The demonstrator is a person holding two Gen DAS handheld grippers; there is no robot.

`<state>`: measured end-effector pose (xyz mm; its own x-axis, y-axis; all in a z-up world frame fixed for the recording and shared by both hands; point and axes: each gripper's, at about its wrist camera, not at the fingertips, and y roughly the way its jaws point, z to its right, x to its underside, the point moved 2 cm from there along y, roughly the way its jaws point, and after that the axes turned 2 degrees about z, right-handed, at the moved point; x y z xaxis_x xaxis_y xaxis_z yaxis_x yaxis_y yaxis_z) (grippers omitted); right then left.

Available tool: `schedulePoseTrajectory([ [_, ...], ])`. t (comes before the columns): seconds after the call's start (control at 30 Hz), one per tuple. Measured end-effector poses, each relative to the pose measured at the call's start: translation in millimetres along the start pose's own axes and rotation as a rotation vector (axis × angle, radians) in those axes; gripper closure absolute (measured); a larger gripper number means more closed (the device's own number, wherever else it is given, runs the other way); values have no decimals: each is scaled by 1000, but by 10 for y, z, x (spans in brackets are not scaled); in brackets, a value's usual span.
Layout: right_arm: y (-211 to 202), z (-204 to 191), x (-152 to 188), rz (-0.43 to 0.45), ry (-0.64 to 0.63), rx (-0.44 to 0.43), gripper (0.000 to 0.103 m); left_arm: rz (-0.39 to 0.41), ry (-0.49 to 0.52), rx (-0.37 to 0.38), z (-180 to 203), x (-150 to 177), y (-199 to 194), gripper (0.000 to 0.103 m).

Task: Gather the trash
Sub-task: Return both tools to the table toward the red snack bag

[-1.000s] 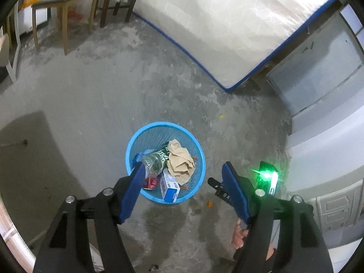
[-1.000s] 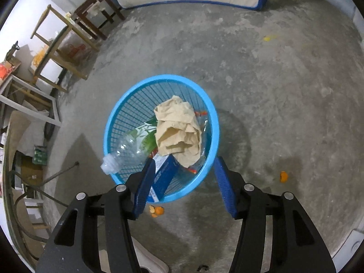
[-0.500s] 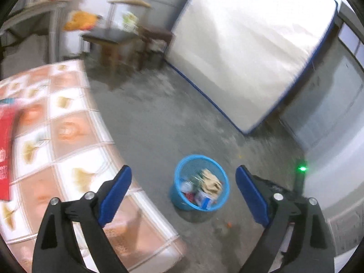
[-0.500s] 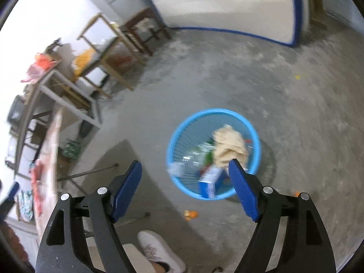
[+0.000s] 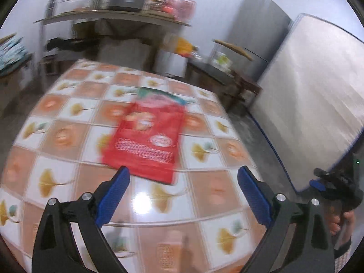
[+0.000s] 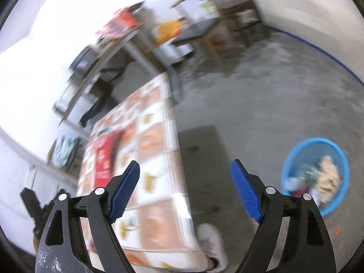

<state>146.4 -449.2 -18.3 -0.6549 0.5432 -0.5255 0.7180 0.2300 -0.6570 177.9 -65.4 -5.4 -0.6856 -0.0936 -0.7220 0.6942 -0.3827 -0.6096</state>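
Note:
A red snack bag (image 5: 149, 136) lies flat on the table with the tiled orange and white cloth (image 5: 68, 136). My left gripper (image 5: 183, 179) is open and empty, above the table just short of the bag's near edge. My right gripper (image 6: 185, 177) is open and empty, over the table's right edge; the red bag (image 6: 103, 159) shows to its left. The blue trash basket (image 6: 341, 159) with paper, a bottle and a carton stands on the floor at the right of the right wrist view. Both views are blurred.
A mattress (image 5: 307, 100) leans on the wall at the right. A grey fridge (image 5: 254, 36), a cluttered shelf (image 5: 113, 18) and chairs (image 5: 216, 70) stand behind the table. My white shoe (image 6: 211, 245) is by the table edge. The right hand and its handle (image 5: 339, 191) show at far right.
Both grippers have swung up and away from the blue basket toward the table. The left view now faces the red bag; both jaws stand wider than one second ago.

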Motion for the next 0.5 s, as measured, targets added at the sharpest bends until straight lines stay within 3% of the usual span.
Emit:
schedulePoseTrajectory([
  [0.23, 896, -1089, 17, -157, -115, -119, 24, 40, -96, -133, -743, -38, -103, 10],
  [0.5, 1751, -1830, 278, -289, -187, -125, 24, 19, -151, -200, -1126, 108, -75, 10],
])
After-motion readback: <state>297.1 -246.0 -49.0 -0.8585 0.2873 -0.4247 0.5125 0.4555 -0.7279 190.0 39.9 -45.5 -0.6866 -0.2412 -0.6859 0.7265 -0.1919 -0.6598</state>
